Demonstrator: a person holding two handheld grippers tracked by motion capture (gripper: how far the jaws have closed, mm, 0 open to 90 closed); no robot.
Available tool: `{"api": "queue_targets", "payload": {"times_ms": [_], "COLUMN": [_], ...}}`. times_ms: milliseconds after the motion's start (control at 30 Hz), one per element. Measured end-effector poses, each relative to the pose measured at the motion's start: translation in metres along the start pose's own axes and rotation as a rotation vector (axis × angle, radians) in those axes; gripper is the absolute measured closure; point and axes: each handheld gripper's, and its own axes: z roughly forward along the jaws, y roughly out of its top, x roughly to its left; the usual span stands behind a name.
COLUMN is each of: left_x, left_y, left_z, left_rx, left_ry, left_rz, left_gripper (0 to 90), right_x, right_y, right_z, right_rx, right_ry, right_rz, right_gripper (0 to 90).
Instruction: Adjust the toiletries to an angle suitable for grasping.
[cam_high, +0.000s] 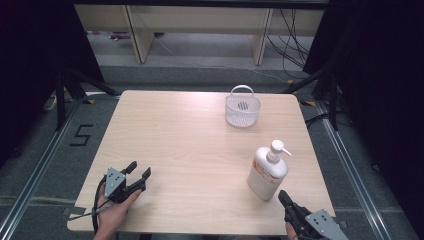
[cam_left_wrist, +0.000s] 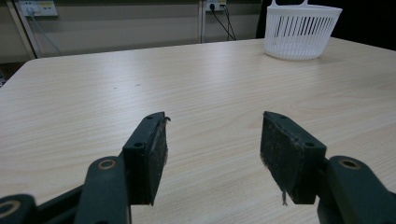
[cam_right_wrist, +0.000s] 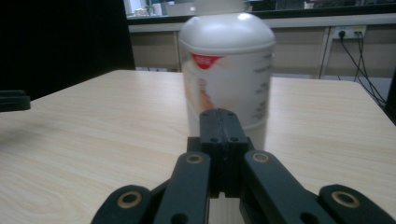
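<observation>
- We hold the left gripper (cam_high: 140, 170) low over the near left corner of the wooden table (cam_high: 190, 145), its jaws spread wide with nothing but bare tabletop between them.
- In the left gripper view, the white plastic basket (cam_left_wrist: 301, 30) stands far ahead of that gripper and off to its right, well apart from the jaws.
- We hold the right gripper (cam_right_wrist: 223, 122) at the near right edge of the table, jaws pressed flat together and gripping nothing.
- The white pump bottle of lotion (cam_high: 267, 172) stands upright just ahead of the right gripper's closed tips; in the right gripper view it (cam_right_wrist: 227, 70) rises directly behind them, and we cannot tell whether the tips touch it.
- From above, the basket (cam_high: 243, 109) lies well beyond the bottle, away from the right gripper (cam_high: 282, 196).
</observation>
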Motion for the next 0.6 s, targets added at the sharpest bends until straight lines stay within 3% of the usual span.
{"api": "queue_targets", "payload": {"times_ms": [367,400,500,567,600], "left_x": [0.000,0.000,0.000,0.000,0.000], "left_y": [0.000,0.000,0.000,0.000,0.000], "left_z": [0.001,0.001,0.000,0.000,0.000], "left_rx": [-0.011,-0.004,-0.001,-0.001,0.001], "left_ry": [-0.005,-0.003,-0.002,-0.004,-0.005], "left_rz": [-0.002,-0.001,-0.001,-0.001,0.000], "left_gripper": [40.6,40.6,40.7,40.7,40.7], "right_x": [0.022,0.024,0.023,0.024,0.022], "right_y": [0.006,0.008,0.008,0.008,0.008], "right_z": [0.024,0.030,0.034,0.037,0.037], "right_rx": [0.044,0.048,0.045,0.042,0.053], "right_ry": [0.032,0.021,-0.002,-0.006,-0.036], "right_rz": [0.001,-0.027,-0.035,-0.011,-0.037], "right_gripper": [90.0,90.0,90.0,90.0,90.0]}}
